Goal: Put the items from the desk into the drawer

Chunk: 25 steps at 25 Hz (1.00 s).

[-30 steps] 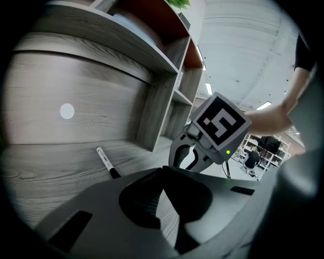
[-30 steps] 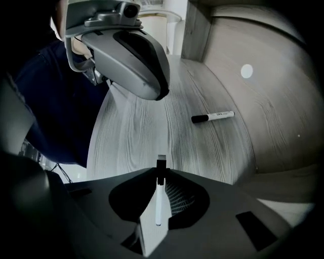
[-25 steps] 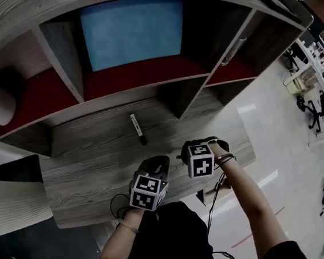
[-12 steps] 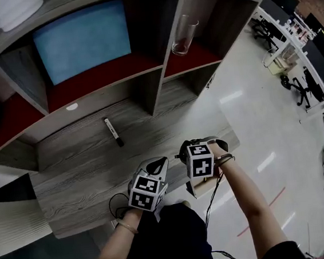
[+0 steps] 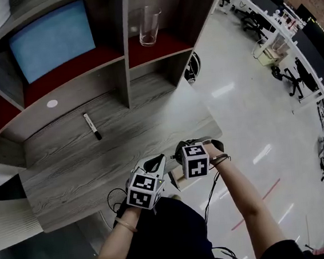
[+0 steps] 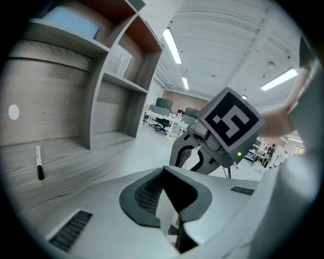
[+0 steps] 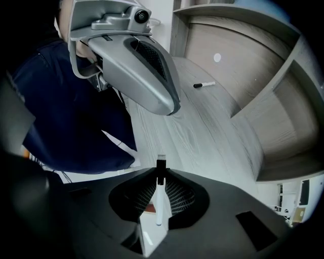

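Note:
My right gripper [image 7: 160, 174] is shut on a white marker with a black cap [image 7: 159, 200], which stands up between its pads. In the head view this gripper [image 5: 182, 155] points steeply down at the desk's front right corner. Close on its left, my left gripper [image 5: 157, 163] hangs over the desk's front edge, its jaws [image 6: 166, 174] together and nothing seen in them. A second black-and-white marker [image 5: 92, 126] lies on the grey wood desk [image 5: 68, 164] near the back, also seen in the right gripper view [image 7: 204, 84].
Behind the desk stands a shelf unit with red-floored compartments, a blue panel [image 5: 52, 40] and a drinking glass [image 5: 148, 25]. A small white round sticker [image 5: 51, 103] marks the back board. To the right lies open shiny floor [image 5: 253, 116], with office chairs far off.
Both grippers have moved right along the desk's front edge to its right corner, the right one still holding its marker. The head view swung right too. The marker on the desk has stayed put.

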Each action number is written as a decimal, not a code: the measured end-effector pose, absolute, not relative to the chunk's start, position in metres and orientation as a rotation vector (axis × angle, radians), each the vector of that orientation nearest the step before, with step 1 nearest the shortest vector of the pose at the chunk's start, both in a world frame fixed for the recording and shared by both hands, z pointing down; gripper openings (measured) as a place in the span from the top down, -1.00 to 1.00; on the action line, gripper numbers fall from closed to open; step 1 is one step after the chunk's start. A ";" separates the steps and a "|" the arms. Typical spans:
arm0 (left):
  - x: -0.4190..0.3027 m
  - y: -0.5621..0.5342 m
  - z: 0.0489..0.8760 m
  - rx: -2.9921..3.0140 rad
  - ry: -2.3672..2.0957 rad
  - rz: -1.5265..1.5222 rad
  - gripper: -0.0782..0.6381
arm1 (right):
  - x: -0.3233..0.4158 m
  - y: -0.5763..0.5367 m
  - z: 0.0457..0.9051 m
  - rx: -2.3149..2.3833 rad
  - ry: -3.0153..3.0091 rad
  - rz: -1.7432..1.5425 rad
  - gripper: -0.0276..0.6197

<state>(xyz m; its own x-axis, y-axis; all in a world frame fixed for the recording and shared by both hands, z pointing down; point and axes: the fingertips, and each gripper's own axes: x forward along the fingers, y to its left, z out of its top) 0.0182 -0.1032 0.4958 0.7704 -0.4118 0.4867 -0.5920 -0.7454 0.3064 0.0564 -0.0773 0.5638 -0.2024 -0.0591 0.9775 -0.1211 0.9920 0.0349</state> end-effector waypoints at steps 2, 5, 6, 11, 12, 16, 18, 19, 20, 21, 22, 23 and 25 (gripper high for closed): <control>0.026 -0.096 0.498 2.516 -0.752 0.555 0.70 | 0.062 -0.069 0.566 0.134 -1.781 0.063 0.74; 0.037 -0.084 0.501 2.513 -0.749 0.566 0.70 | 0.069 -0.058 0.569 0.131 -1.791 0.067 0.74; 0.041 -0.081 0.501 2.512 -0.749 0.569 0.70 | 0.073 -0.054 0.569 0.129 -1.793 0.067 0.74; 0.058 -0.062 0.508 2.497 -0.756 0.586 0.70 | 0.092 -0.035 0.575 0.123 -1.800 0.080 0.74; 0.060 -0.059 0.511 2.492 -0.761 0.588 0.70 | 0.095 -0.031 0.577 0.119 -1.800 0.085 0.74; 0.071 -0.041 0.520 2.454 -0.787 0.593 0.70 | 0.107 -0.015 0.586 0.143 -1.830 0.138 0.74; 0.074 -0.037 0.523 2.437 -0.803 0.590 0.70 | 0.111 -0.014 0.591 0.185 -1.856 0.180 0.74; 0.075 -0.035 0.525 2.428 -0.813 0.588 0.70 | 0.113 -0.014 0.595 0.202 -1.865 0.197 0.74; 0.076 -0.033 0.527 2.420 -0.823 0.585 0.70 | 0.115 -0.013 0.599 0.214 -1.867 0.206 0.74; 0.077 -0.030 0.530 2.412 -0.833 0.584 0.70 | 0.118 -0.012 0.604 0.224 -1.864 0.206 0.74; 0.078 -0.028 0.533 2.403 -0.842 0.585 0.70 | 0.121 -0.011 0.609 0.233 -1.857 0.201 0.74; 0.079 -0.025 0.537 2.395 -0.850 0.588 0.70 | 0.122 -0.010 0.615 0.244 -1.850 0.196 0.74; 0.080 -0.019 0.545 2.378 -0.864 0.596 0.70 | 0.123 -0.008 0.625 0.276 -1.850 0.203 0.74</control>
<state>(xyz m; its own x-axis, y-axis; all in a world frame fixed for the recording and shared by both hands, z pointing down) 0.0803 -0.0190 0.5448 0.6976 -0.4463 0.5606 -0.6826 -0.6517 0.3306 0.1231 -0.0079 0.6252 -0.2780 -0.0853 0.9568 -0.2912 0.9567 0.0007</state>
